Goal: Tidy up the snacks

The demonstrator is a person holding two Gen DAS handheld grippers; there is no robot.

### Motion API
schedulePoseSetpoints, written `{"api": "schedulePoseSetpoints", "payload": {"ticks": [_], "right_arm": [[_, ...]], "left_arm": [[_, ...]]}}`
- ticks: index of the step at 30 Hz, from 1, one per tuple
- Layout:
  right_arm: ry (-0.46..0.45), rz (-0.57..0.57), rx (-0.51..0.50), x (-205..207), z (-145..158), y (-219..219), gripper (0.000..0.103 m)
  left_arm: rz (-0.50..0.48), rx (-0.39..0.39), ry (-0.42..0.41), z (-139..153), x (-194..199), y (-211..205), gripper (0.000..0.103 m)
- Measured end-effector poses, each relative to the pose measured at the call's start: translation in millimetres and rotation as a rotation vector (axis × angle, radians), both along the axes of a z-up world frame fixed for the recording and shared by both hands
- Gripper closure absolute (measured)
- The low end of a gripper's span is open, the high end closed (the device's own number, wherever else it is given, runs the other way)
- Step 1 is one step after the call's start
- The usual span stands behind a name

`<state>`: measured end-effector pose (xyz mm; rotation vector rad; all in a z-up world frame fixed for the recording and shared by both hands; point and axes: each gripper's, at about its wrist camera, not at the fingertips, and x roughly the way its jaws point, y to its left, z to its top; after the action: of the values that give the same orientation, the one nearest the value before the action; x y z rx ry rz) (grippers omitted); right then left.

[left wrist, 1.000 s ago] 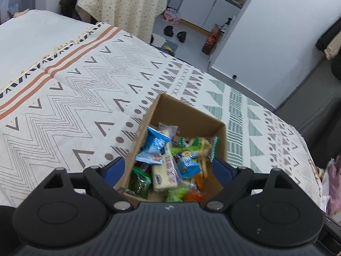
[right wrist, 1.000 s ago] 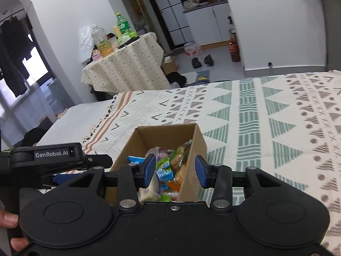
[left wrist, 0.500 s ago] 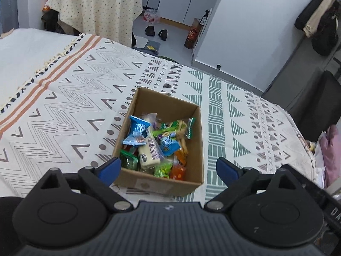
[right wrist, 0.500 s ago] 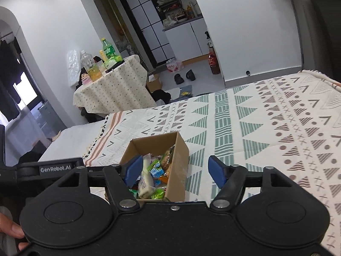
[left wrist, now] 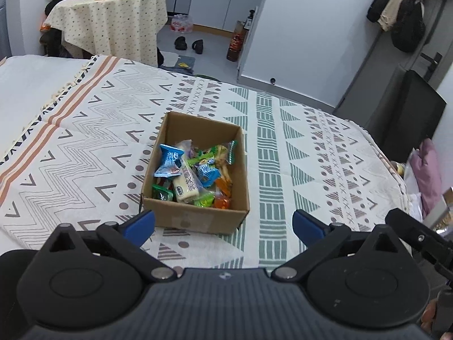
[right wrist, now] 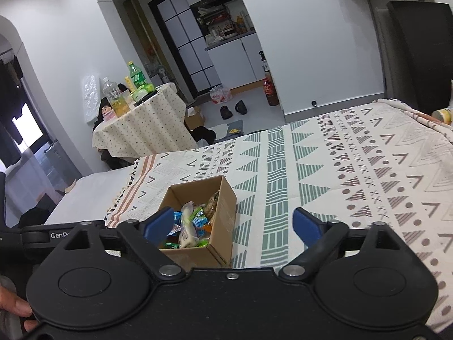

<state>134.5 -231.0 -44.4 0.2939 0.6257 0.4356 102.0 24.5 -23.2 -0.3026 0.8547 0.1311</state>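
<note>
A brown cardboard box (left wrist: pixel 198 221) stands on the patterned bedspread (left wrist: pixel 85 147), holding several wrapped snacks (left wrist: pixel 187 181) in blue, white, green and orange. My left gripper (left wrist: pixel 223 226) is open, its blue pads wide apart just in front of the box's near wall, holding nothing. In the right wrist view the same box (right wrist: pixel 223 206) sits ahead and to the left, snacks (right wrist: pixel 189 223) showing inside. My right gripper (right wrist: pixel 233 225) is open and empty, its left pad in front of the box's near left corner. The left gripper's black body (right wrist: pixel 56 235) shows at the left edge.
The bed's far edge drops to a grey floor with shoes (left wrist: pixel 188 44) and a red bottle (left wrist: pixel 235 46). A round table with a dotted cloth (left wrist: pixel 113 17) carries bottles. A black chair (left wrist: pixel 410 113) and pink cloth (left wrist: pixel 427 170) stand at the bed's right side.
Both grippers have opened wide and pulled back and up from the box. The box, earlier between the pads, now rests alone on the bedspread.
</note>
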Motion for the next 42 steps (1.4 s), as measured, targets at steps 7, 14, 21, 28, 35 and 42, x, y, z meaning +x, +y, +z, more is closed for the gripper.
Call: {"api": "schedulePoseSetpoints", "payload": {"ticks": [7, 14, 21, 28, 35, 42], "right_arm": [[-0.004, -0.047, -0.017, -22, 9, -8, 0.000], [-0.018, -0.090, -0.053, -43, 24, -10, 0.000], [-0.032, -0.109, -0.086, -65, 34, -6, 0.000], [-0.050, -0.111, -0.119, -85, 43, -1, 0.000], [-0.054, -0.102, -0.109, -98, 51, 2, 0.000], [-0.068, -0.094, -0.140, -110, 55, 7, 0.000]], "left_arm": [[-0.035, 0.016, -0.013, 12, -20, -1, 0.000], [-0.084, 0.037, -0.035, 27, -41, -3, 0.000], [-0.126, 0.059, -0.068, 40, -62, -2, 0.000], [-0.144, 0.067, -0.078, 45, -82, 0, 0.000], [-0.154, 0.089, -0.101, 55, -101, 4, 0.000], [-0.154, 0.103, -0.112, 59, -114, 7, 0.000]]}}
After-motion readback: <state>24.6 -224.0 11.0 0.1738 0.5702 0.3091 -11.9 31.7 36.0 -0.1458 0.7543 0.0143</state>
